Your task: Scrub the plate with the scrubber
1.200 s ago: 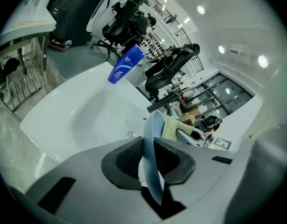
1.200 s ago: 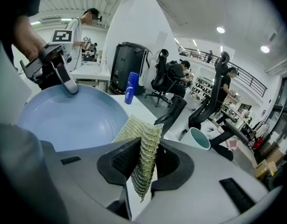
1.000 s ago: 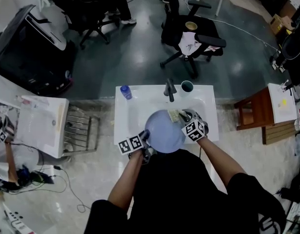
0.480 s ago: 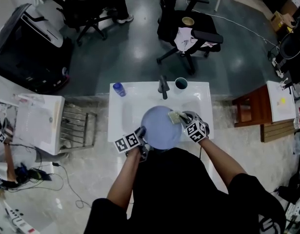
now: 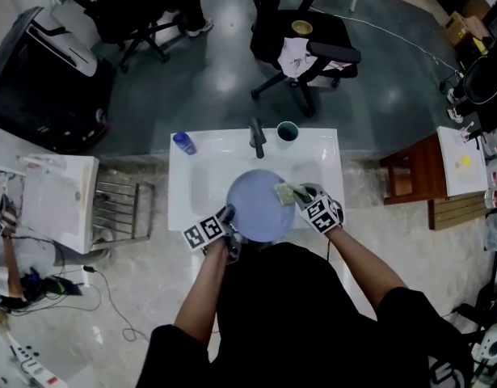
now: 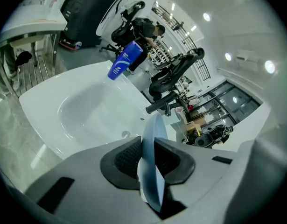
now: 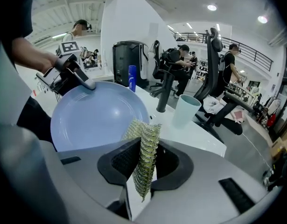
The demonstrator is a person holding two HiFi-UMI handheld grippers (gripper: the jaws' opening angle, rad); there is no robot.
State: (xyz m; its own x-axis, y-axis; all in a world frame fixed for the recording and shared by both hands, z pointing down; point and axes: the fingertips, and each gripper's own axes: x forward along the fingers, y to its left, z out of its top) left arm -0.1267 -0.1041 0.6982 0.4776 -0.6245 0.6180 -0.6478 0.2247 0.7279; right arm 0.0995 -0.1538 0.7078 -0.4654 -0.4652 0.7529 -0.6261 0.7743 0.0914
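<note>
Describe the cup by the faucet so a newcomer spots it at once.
Find the white sink in the middle of the head view, with a dark faucet on its far ledge. The cup stands just right of the faucet: pale teal and open-topped, unlike the blue bottle at the ledge's left corner.

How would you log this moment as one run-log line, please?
left gripper: shut on plate rim | right gripper: shut on scrubber | scrubber: at plate's right side | plate: held over sink | phase: scrubbing
</note>
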